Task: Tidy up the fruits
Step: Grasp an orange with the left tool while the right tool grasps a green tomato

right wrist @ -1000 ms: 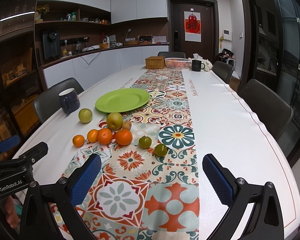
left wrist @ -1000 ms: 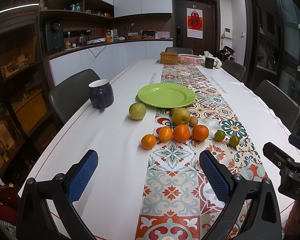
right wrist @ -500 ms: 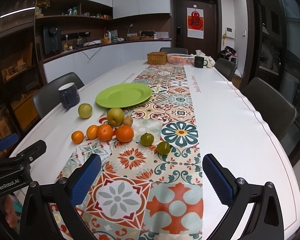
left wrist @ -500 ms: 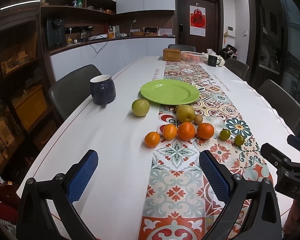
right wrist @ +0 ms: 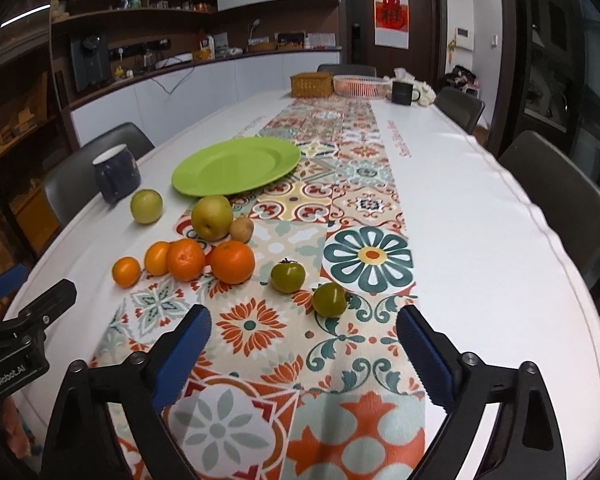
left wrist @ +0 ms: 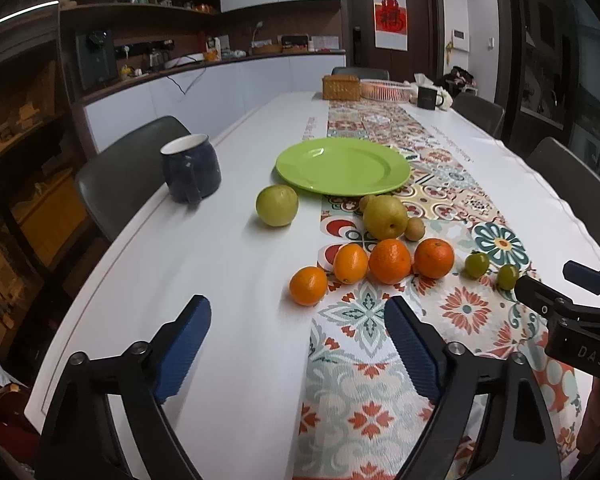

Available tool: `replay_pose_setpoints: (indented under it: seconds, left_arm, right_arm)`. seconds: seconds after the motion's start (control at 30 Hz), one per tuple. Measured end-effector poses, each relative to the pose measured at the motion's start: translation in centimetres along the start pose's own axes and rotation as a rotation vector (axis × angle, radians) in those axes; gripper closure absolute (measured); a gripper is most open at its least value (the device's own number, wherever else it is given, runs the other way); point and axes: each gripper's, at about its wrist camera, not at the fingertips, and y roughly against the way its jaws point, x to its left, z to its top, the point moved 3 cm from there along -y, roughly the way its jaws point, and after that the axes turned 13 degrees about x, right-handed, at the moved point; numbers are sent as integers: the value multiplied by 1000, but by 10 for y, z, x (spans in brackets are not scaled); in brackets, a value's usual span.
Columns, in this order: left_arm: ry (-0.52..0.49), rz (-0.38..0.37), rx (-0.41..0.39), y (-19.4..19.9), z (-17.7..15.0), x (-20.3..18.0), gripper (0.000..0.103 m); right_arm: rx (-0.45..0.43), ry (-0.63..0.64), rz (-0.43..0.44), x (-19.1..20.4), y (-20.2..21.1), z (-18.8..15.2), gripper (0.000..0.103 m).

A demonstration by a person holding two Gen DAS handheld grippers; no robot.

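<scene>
On the long white table (left wrist: 220,264), along a patterned runner (right wrist: 364,184), the fruit is lying loose and I am watching it from both tongs. My left gripper (left wrist: 298,334) is hovering above the near end of the table with its blue pads spread wide and nothing between them. My right gripper (right wrist: 304,344) is doing the same over the runner, jaws wide apart and gripping nothing.

Four oranges are sitting in a rough row across the runner's left edge: the smallest orange (left wrist: 308,285) is resting on the bare table just off the cloth, and the biggest orange (right wrist: 232,261) is lying at the right end of the row. Behind them a yellow pear (right wrist: 212,217) is sitting with a small brown kiwi (right wrist: 241,229) touching its right side. A green apple (left wrist: 277,205) is resting alone on the white surface, near the rim of the green plate (left wrist: 342,166), which is holding no fruit. Two small green persimmons are lying to the right of the oranges; the nearer persimmon (right wrist: 330,299) is just ahead of my right gripper's pads.

A dark blue mug (left wrist: 190,168) is standing left of the plate, near the table's edge. At the far end I am seeing a wicker basket (right wrist: 312,85) beside a pink tray (right wrist: 362,86).
</scene>
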Motion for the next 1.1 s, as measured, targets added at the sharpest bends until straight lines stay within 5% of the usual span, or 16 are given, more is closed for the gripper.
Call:
replay_pose_setpoints:
  seconds: [0.4,0.73,1.1]
  left_arm:
    - [-61,-19,149,-56,17,-6,31]
    - [-74,-4,197,-83,28,-7,48]
    - [-71,-25,227,-94,29,-9,70]
  right_arm:
    - [136,-36,-14,-9,-52,13,33]
    - [191,-32,-38,-12,-73,22,45]
    - [198,-2,-76,-11,-75,23,72]
